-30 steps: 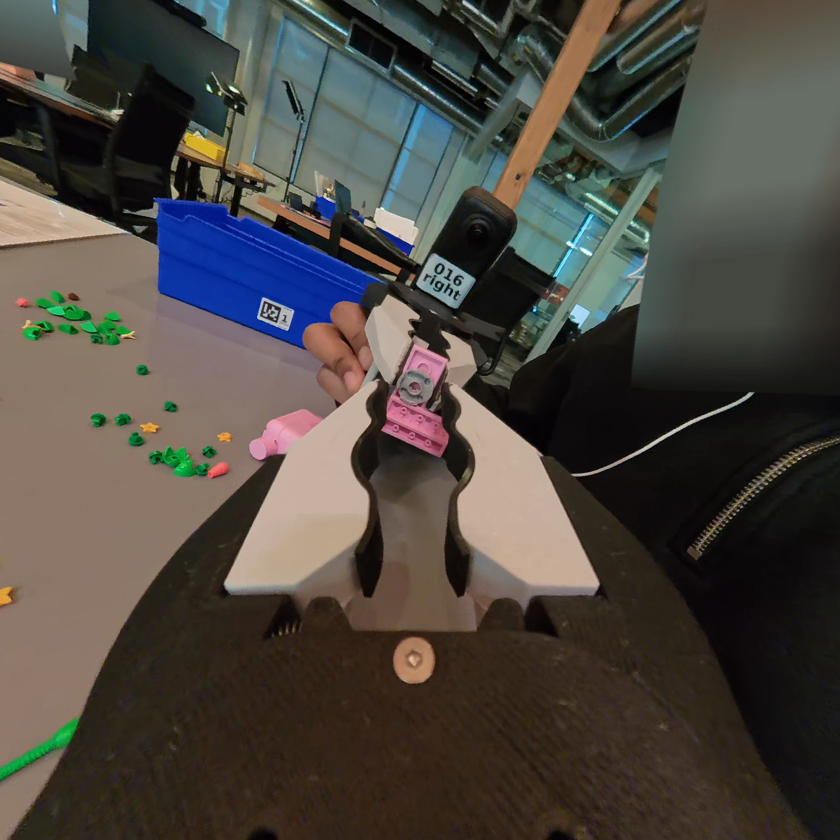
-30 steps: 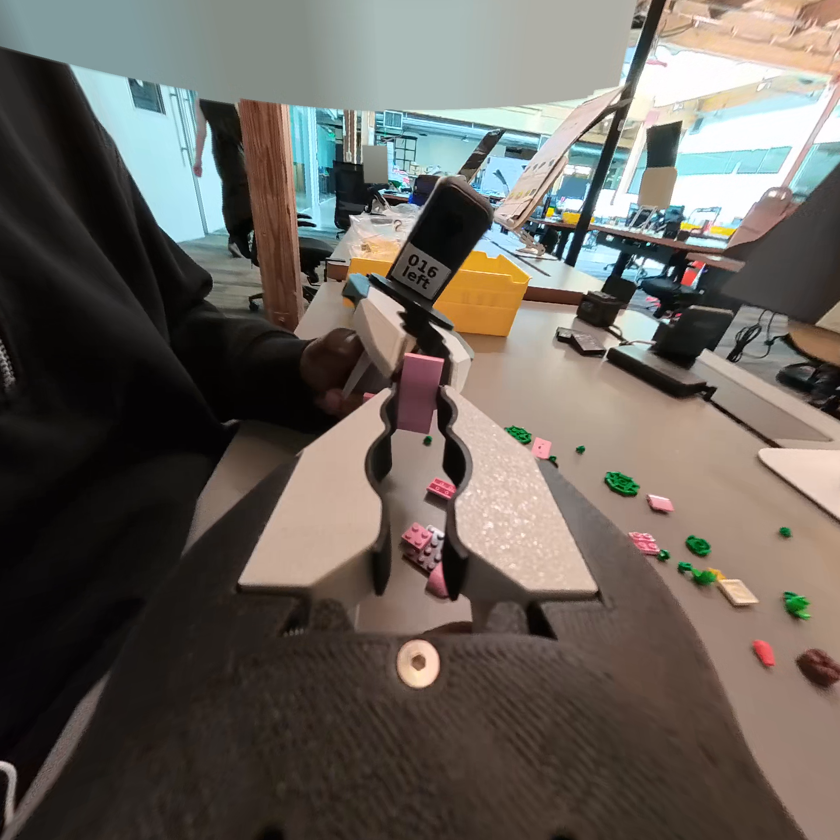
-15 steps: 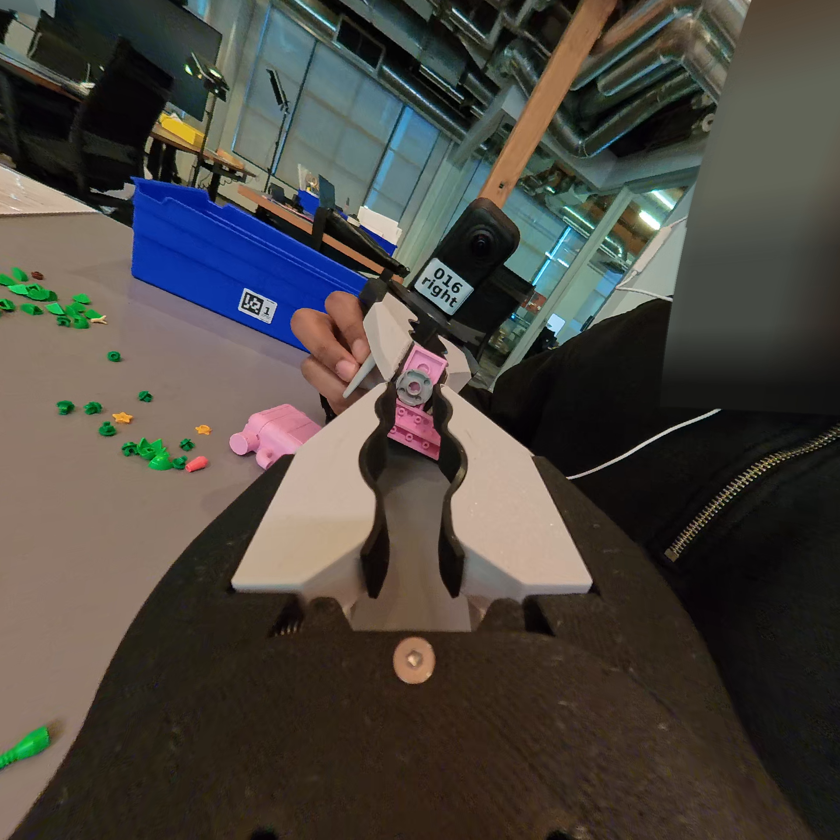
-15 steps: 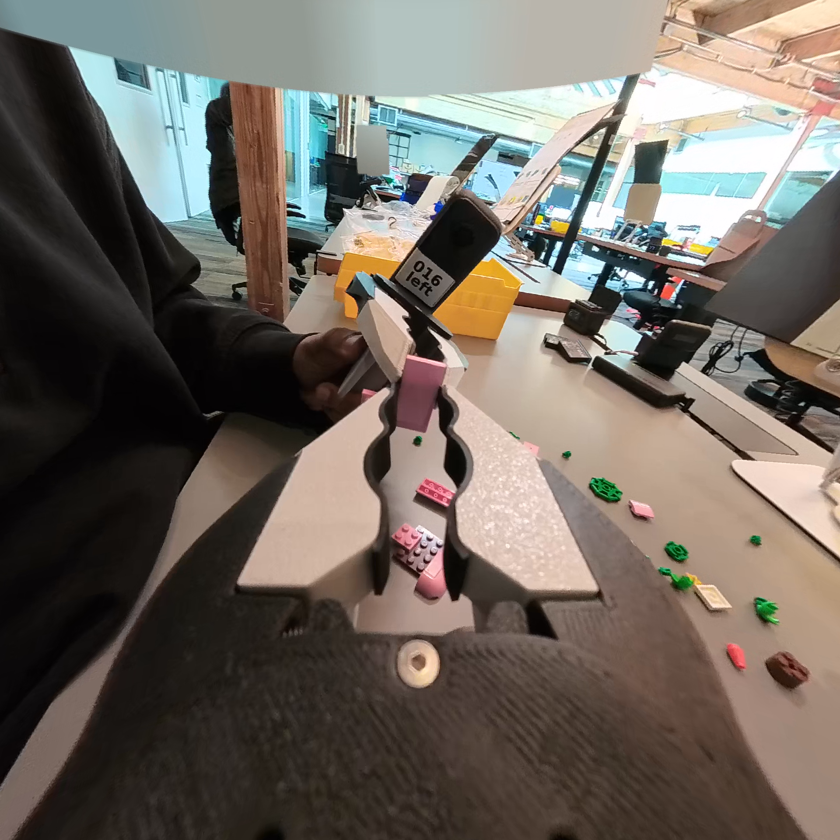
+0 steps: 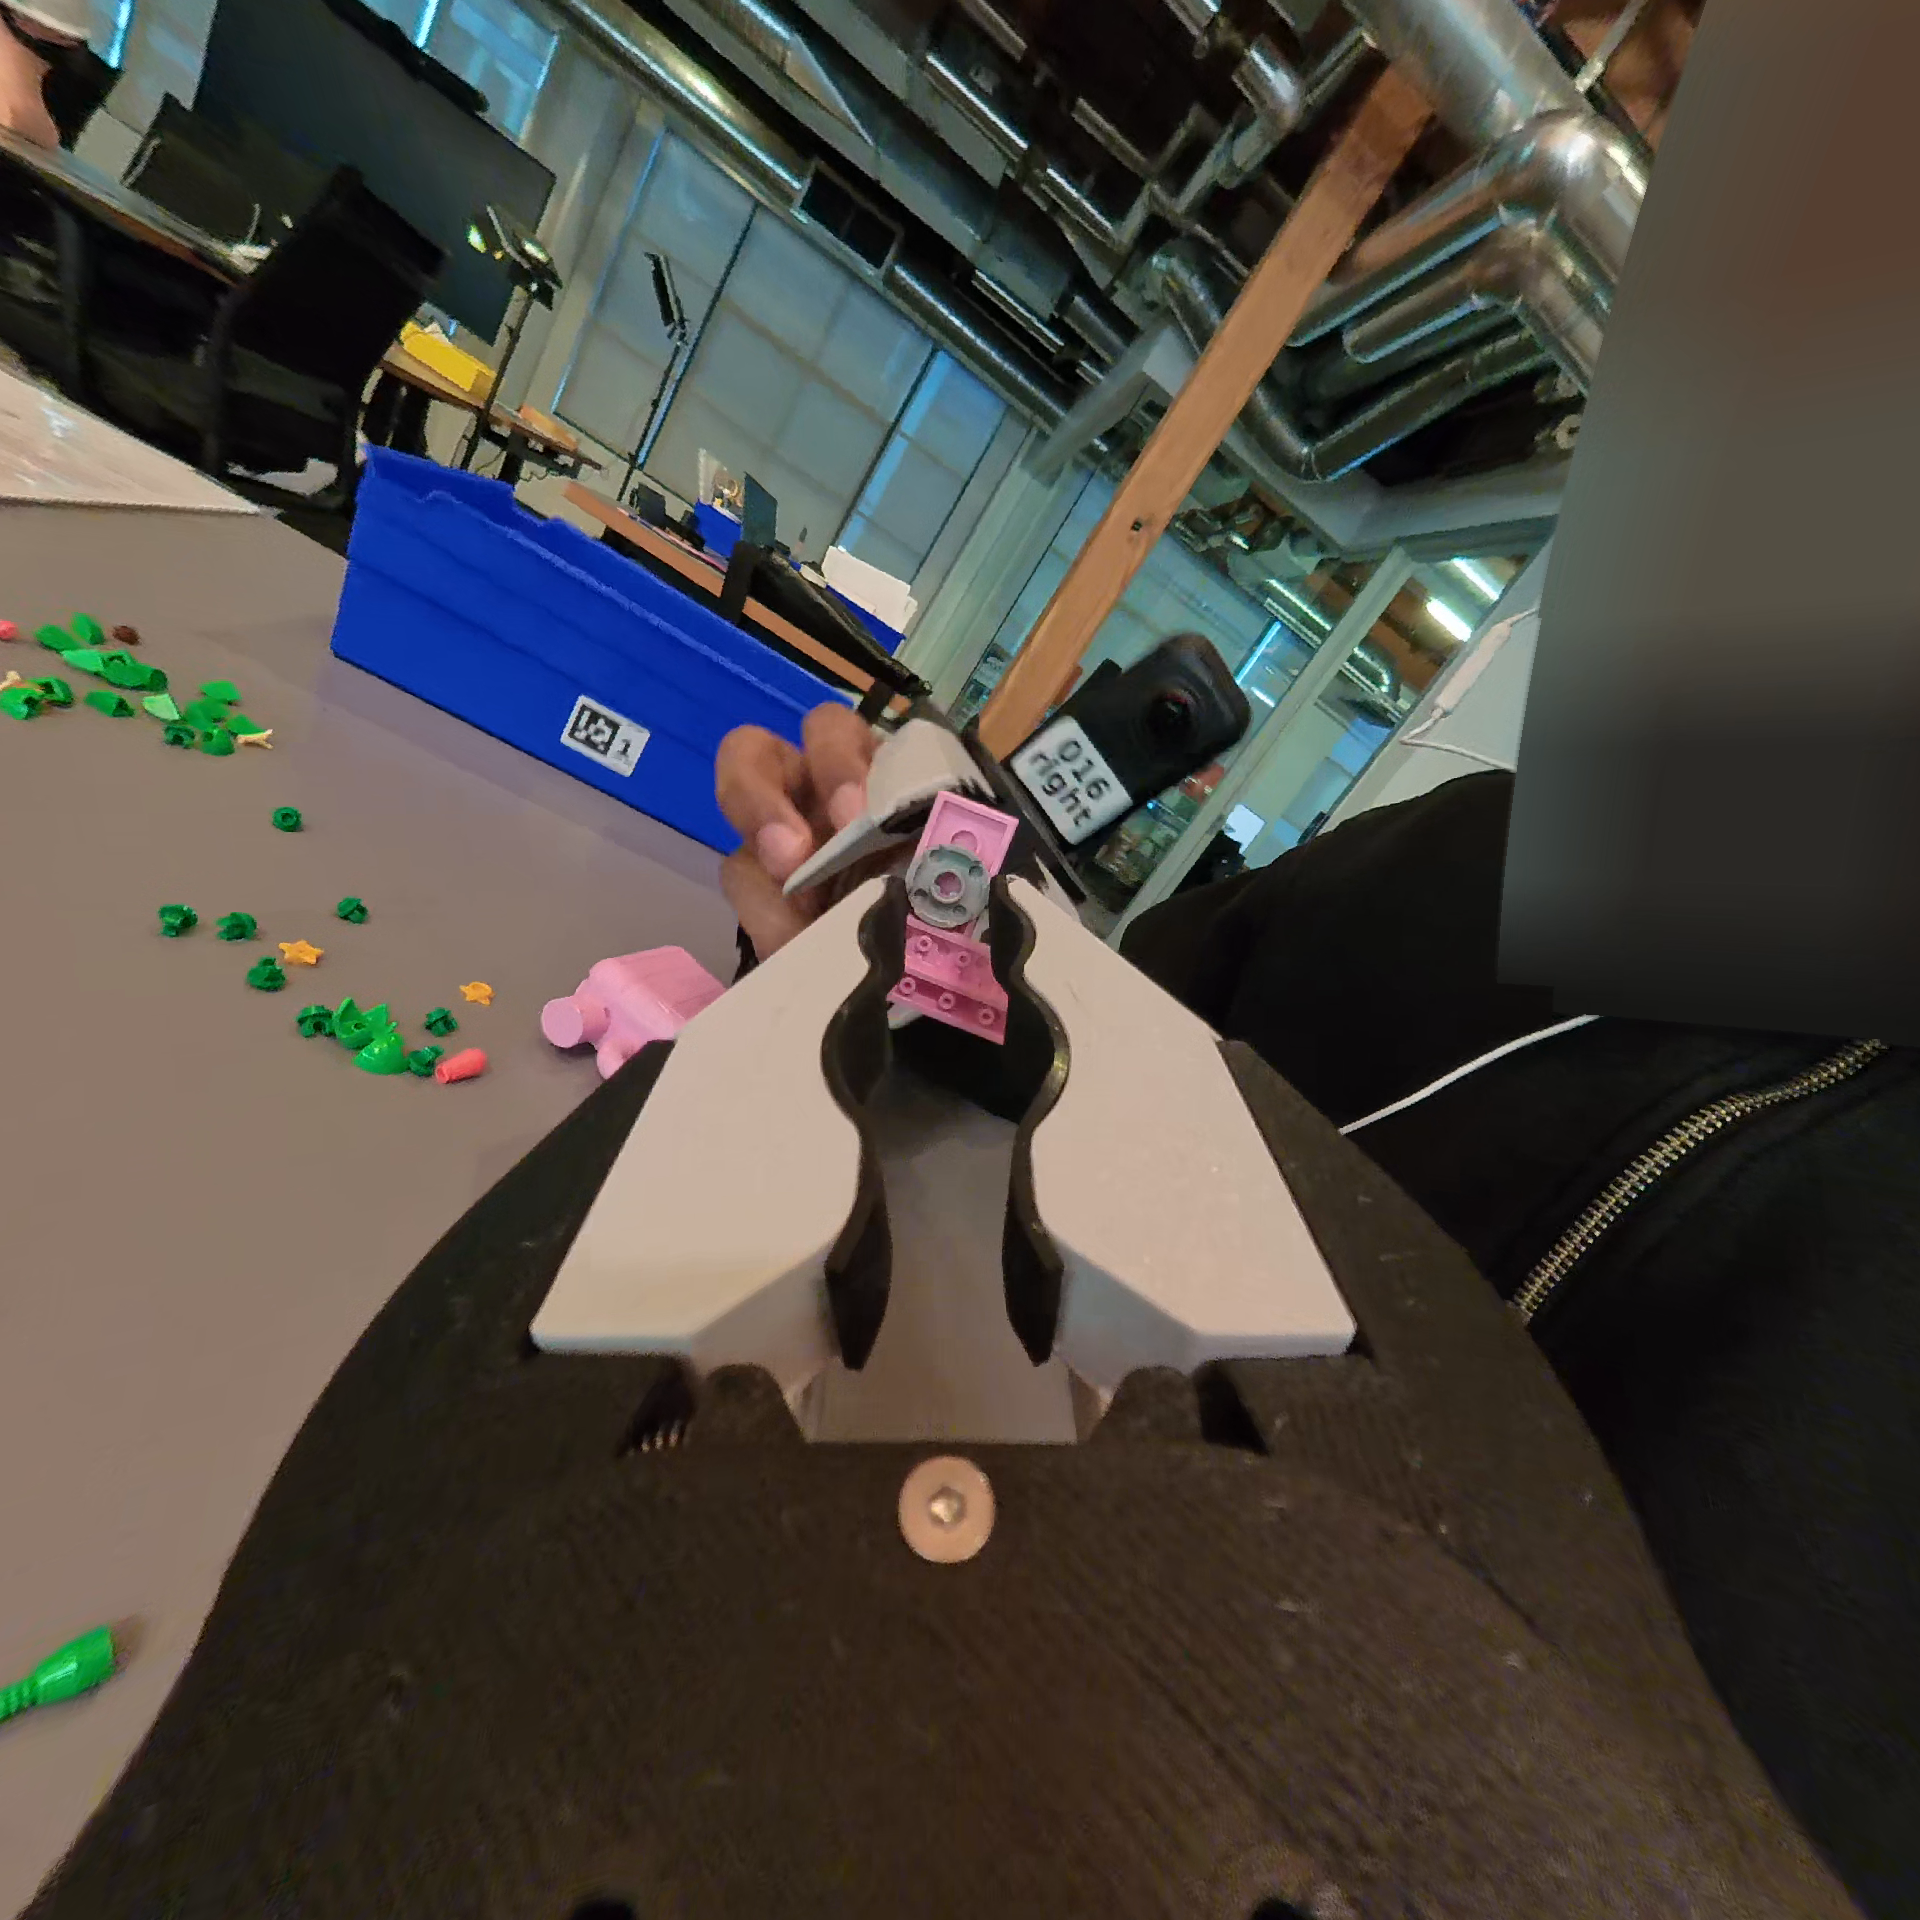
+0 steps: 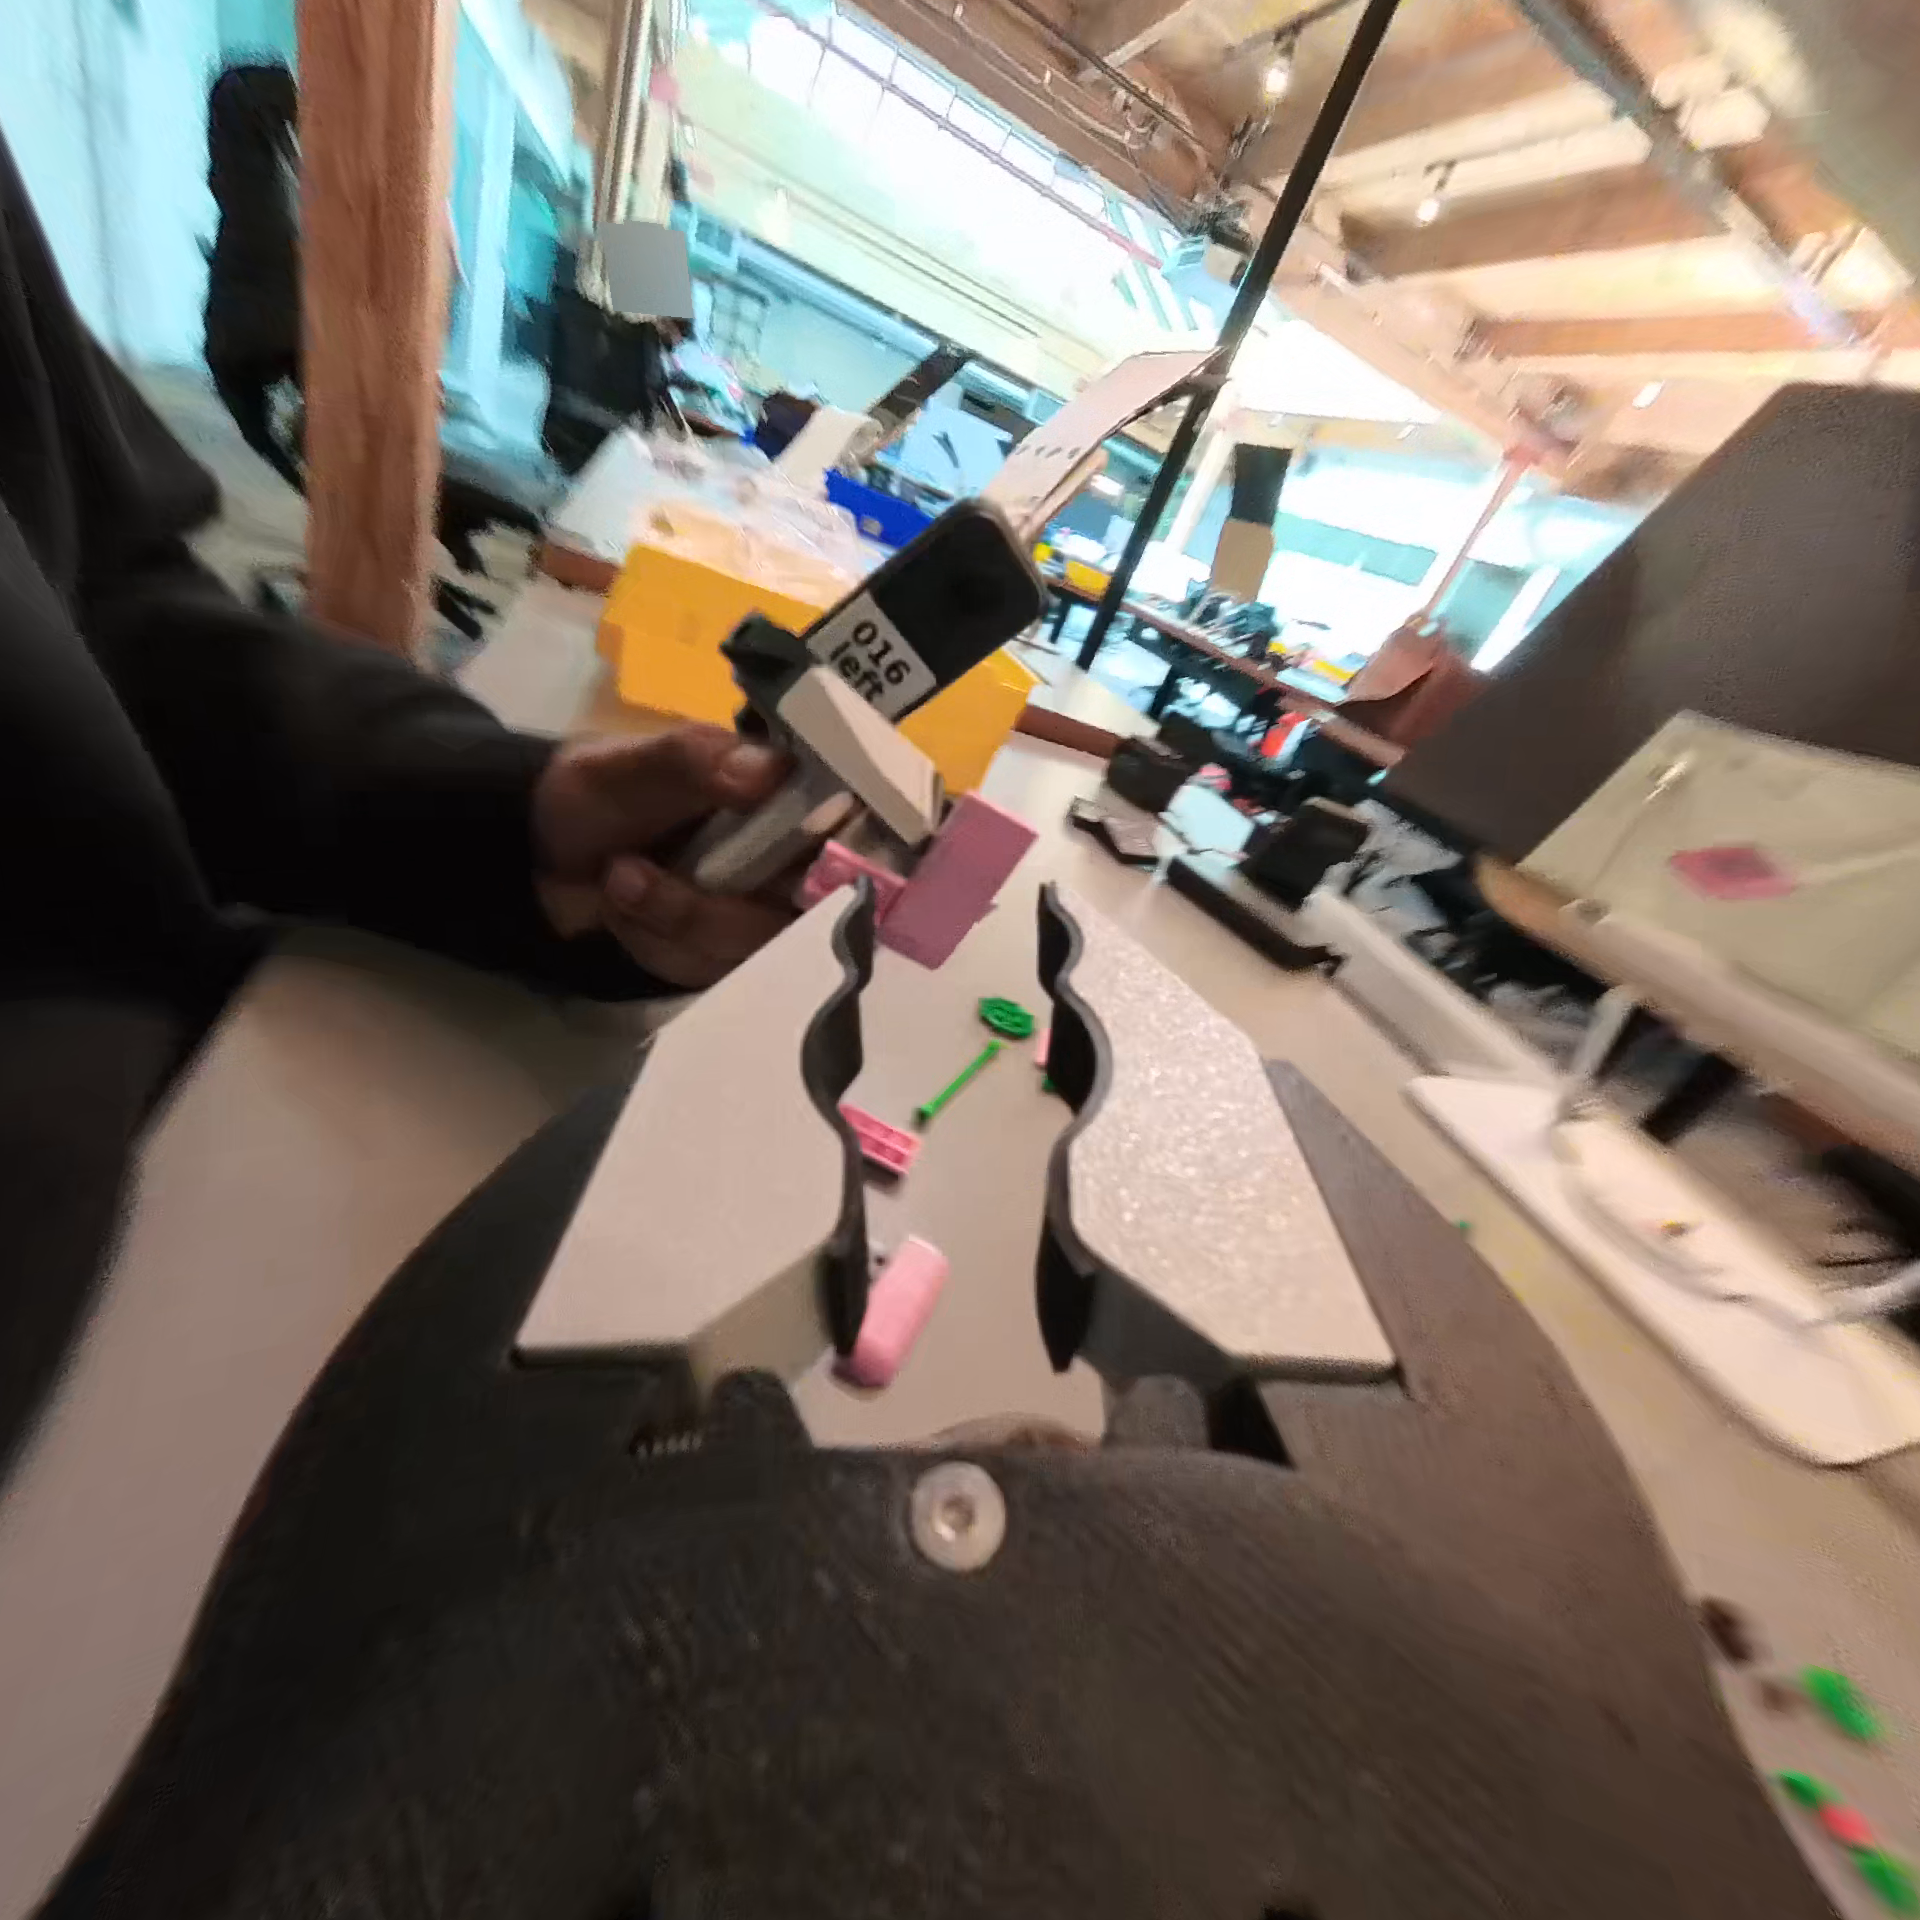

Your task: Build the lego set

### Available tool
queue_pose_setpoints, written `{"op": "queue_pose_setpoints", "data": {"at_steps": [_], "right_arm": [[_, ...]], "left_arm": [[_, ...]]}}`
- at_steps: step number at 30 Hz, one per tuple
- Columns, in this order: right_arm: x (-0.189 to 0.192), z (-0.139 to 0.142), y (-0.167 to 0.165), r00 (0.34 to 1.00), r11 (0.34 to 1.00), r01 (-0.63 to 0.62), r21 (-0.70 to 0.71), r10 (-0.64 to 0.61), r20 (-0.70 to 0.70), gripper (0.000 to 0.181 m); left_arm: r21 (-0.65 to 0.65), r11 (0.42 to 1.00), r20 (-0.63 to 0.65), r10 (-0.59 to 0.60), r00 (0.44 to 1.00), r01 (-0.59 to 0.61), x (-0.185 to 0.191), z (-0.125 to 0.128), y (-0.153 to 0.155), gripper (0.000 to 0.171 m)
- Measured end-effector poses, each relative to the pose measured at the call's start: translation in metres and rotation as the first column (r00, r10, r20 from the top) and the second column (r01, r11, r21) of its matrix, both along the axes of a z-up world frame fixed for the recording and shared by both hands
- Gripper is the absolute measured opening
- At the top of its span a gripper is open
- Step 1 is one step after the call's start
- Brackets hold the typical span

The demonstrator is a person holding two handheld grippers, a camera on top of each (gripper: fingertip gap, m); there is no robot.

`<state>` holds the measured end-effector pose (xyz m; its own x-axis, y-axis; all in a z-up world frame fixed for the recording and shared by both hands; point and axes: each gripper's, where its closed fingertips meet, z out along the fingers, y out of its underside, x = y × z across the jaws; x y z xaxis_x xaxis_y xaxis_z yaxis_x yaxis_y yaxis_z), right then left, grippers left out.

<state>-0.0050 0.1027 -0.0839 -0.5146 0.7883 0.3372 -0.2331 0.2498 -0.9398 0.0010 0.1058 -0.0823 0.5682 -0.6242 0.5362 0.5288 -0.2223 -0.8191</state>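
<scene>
- Left gripper (image 5: pixel 945 914) clamped on pink lego assembly (image 5: pixel 951 961), aloft at scene centre above table (image 5: pixel 312 1091).
- Right gripper (image 6: pixel 951 904) spread wide, holding nothing (assembly just beyond tips).
- Step judged: sub-assembly joining; next calls for fetching a loose piece.

A white label (image 5: pixel 1070 792) with black printed characters is stuck on a black camera (image 5: pixel 1179 715) in the left wrist view. A white sticker (image 5: pixel 606 736) with a black square code and one digit sits on the front wall of a blue bin (image 5: pixel 468 613). In the right wrist view, a second white label (image 6: pixel 883 657) with black characters is on another black camera (image 6: pixel 961 592). A pink note (image 6: pixel 1730 868) farther off is too blurred to read.
</scene>
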Motion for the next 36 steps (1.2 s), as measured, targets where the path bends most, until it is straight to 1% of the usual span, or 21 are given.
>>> {"op": "queue_pose_setpoints", "data": {"at_steps": [2,3,4,6,7,11,16,22,25,36], "right_arm": [[0.001,0.007,0.003,0.993,0.982,-0.062,-0.179,0.079,0.091,0.026],[0.002,0.007,0.005,0.985,0.969,-0.083,-0.235,0.116,0.13,0.024],[0.001,0.006,0.007,0.979,0.963,-0.082,-0.257,0.126,0.159,0.023],[0.001,0.002,0.006,0.974,0.966,-0.085,-0.243,0.132,0.182,0.02],[0.002,0.001,0.003,0.97,0.967,-0.094,-0.237,0.142,0.195,0.021],[0.007,0.002,-0.01,0.946,0.946,-0.143,-0.29,0.217,0.24,0.026],[0.01,0.004,-0.011,0.926,0.922,-0.175,-0.346,0.273,0.26,0.02],[0.01,0.005,-0.011,0.915,0.906,-0.187,-0.379,0.301,0.268,0.019],[0.009,0.006,-0.009,0.908,0.89,-0.188,-0.415,0.319,0.272,0.015],[0.007,0.005,-0.008,0.923,0.905,-0.171,-0.389,0.286,0.259,0.014]], "left_arm": [[0.026,1.0,-0.02,0.01,1.0,-0.009,0.001,0.003,-0.002,0.01],[0.035,0.999,-0.032,0.02,0.999,-0.019,0.001,0.004,-0.002,0.01],[0.046,0.999,-0.035,0.024,0.999,-0.022,0.001,0.006,-0.003,0.01],[0.072,0.997,-0.033,0.031,0.999,-0.029,0.0,0.01,-0.005,0.01],[0.082,0.996,-0.035,0.038,0.999,-0.035,0.0,0.011,-0.005,0.01],[0.097,0.995,-0.043,0.042,0.998,-0.037,0.003,0.012,-0.006,0.01],[0.112,0.994,-0.033,0.021,0.999,-0.017,0.01,0.014,-0.006,0.01],[0.116,0.993,-0.026,0.01,1.0,-0.007,0.011,0.014,-0.006,0.01],[0.119,0.993,-0.03,0.007,1.0,-0.003,0.012,0.014,-0.007,0.01],[0.116,0.993,-0.025,0.02,0.999,-0.017,0.01,0.012,-0.006,0.01]]}}
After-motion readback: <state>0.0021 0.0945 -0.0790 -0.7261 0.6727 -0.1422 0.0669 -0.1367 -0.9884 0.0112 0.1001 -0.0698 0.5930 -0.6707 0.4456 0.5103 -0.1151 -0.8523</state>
